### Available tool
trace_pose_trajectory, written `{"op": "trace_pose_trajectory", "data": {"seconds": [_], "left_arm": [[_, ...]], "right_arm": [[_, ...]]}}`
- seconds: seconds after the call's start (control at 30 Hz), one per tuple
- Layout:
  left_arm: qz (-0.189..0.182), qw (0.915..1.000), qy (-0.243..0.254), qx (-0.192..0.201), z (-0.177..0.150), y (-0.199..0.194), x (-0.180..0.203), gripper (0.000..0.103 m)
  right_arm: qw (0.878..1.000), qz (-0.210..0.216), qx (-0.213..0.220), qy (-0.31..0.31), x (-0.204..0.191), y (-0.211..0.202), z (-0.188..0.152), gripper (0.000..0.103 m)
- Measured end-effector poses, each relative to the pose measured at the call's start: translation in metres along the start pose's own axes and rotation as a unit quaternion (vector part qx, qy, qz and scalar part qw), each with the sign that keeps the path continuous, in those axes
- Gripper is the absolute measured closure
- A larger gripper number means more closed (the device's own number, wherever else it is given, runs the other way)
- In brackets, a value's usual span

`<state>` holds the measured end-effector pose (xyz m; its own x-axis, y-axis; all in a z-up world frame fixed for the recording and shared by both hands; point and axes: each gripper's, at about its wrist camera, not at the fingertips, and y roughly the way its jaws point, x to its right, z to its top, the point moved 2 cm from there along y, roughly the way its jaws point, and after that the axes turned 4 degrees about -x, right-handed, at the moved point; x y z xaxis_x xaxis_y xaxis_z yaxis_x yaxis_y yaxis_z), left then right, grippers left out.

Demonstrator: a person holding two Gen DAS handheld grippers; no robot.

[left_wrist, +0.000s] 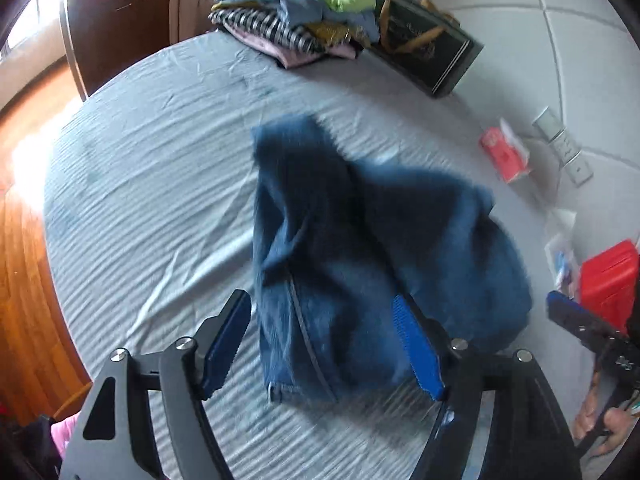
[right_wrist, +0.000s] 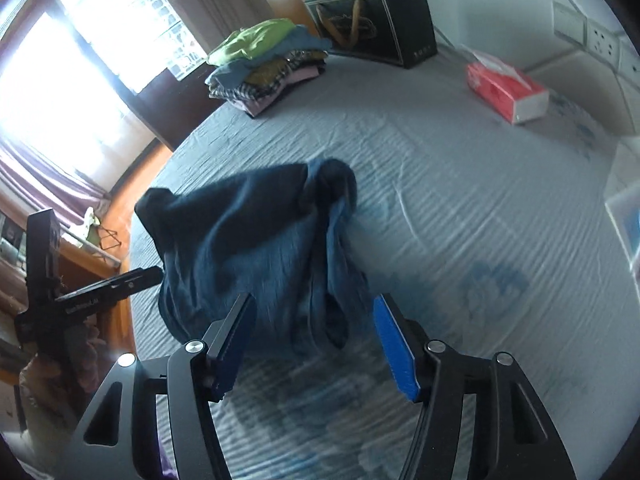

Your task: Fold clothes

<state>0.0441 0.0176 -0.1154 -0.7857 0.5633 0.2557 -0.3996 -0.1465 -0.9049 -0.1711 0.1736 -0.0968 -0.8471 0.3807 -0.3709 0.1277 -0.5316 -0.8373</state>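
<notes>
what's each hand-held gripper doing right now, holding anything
left hand-held gripper: open, blue garment lying loose between its fingers, not held
right hand-held gripper: open, holding nothing

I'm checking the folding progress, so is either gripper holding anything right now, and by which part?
Nothing is held. Both the left gripper and right gripper have open jaws over the crumpled blue garment on the bed.

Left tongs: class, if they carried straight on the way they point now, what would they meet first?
Most likely the crumpled blue garment on the bed. It lies directly ahead between the open left tongs, though blur leaves the gap unclear.
</notes>
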Motion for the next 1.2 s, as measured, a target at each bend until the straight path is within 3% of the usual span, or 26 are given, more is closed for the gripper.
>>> {"op": "trace_pose_trajectory", "data": {"seconds": [0.07,0.1,0.13,0.2,0.23,0.33,0.4,0.47,0.57,0.67,0.7,0.73,0.77,0.8,0.9,0.97,1.03,1.2], "left_arm": [[-0.013,0.9999,0.003,-0.002,-0.005,0.006,0.003,0.036],[-0.008,0.9999,0.011,0.0,-0.006,0.011,0.007,0.048],[-0.002,0.9998,0.019,0.002,-0.006,0.015,0.011,0.053],[0.043,0.9988,0.021,-0.01,-0.006,0.037,0.008,0.052],[0.062,0.9977,0.017,-0.023,-0.006,0.05,0.003,0.052],[0.05,0.9977,0.005,-0.046,-0.005,0.065,-0.006,0.052],[0.057,0.9973,0.023,-0.041,-0.002,0.053,-0.002,0.052],[0.021,0.9991,0.026,-0.027,0.004,0.026,0.004,0.052],[-0.025,0.9986,0.043,0.018,0.02,-0.011,0.021,0.052],[-0.033,0.9964,0.069,0.036,0.038,-0.014,0.039,0.052],[-0.016,0.9968,0.072,0.029,0.048,-0.001,0.039,0.052],[-0.006,0.9974,0.069,0.022,0.055,0.011,0.035,0.059],[0.008,0.9978,0.064,0.018,0.062,0.022,0.029,0.067],[0.022,0.9983,0.052,0.012,0.069,0.035,0.019,0.077],[0.061,0.9979,0.022,-0.005,0.087,0.07,-0.014,0.077],[0.056,0.9983,0.017,-0.009,0.087,0.083,-0.026,0.077],[0.059,0.9979,0.025,-0.009,0.088,0.085,-0.026,0.075],[0.04,0.9988,0.013,-0.027,0.087,0.073,-0.038,0.074]], "right_arm": [[1.0,0.015,0.0,-0.006,-0.004,0.002,-0.011,0.049],[1.0,0.019,-0.002,-0.015,-0.008,0.006,-0.013,0.057],[1.0,0.017,0.002,-0.025,-0.012,0.01,-0.014,0.061],[0.999,-0.016,-0.005,-0.034,-0.01,0.03,-0.012,0.065],[0.999,-0.017,-0.03,-0.005,0.002,0.049,-0.012,0.066],[0.997,-0.018,-0.068,0.04,0.023,0.08,-0.012,0.066],[0.998,-0.024,-0.057,0.028,0.017,0.069,-0.007,0.066],[1.0,-0.001,-0.014,0.015,0.007,0.042,0.003,0.065],[0.999,0.007,0.037,-0.007,-0.002,0.013,0.023,0.048],[0.999,0.013,0.049,0.007,0.001,0.022,0.048,0.046],[0.999,0.018,0.046,0.015,0.003,0.03,0.056,0.051],[0.999,0.028,0.039,0.025,0.006,0.04,0.063,0.061],[0.998,0.042,0.027,0.036,0.007,0.05,0.068,0.085],[0.998,0.042,0.019,0.047,0.009,0.064,0.074,0.091],[0.998,0.024,-0.004,0.05,0.013,0.097,0.088,0.091],[0.998,-0.031,-0.032,0.043,0.015,0.129,0.091,0.092],[0.997,-0.047,-0.05,0.044,0.019,0.148,0.088,0.093],[0.995,-0.077,-0.038,0.056,0.027,0.132,0.081,0.092]]}}
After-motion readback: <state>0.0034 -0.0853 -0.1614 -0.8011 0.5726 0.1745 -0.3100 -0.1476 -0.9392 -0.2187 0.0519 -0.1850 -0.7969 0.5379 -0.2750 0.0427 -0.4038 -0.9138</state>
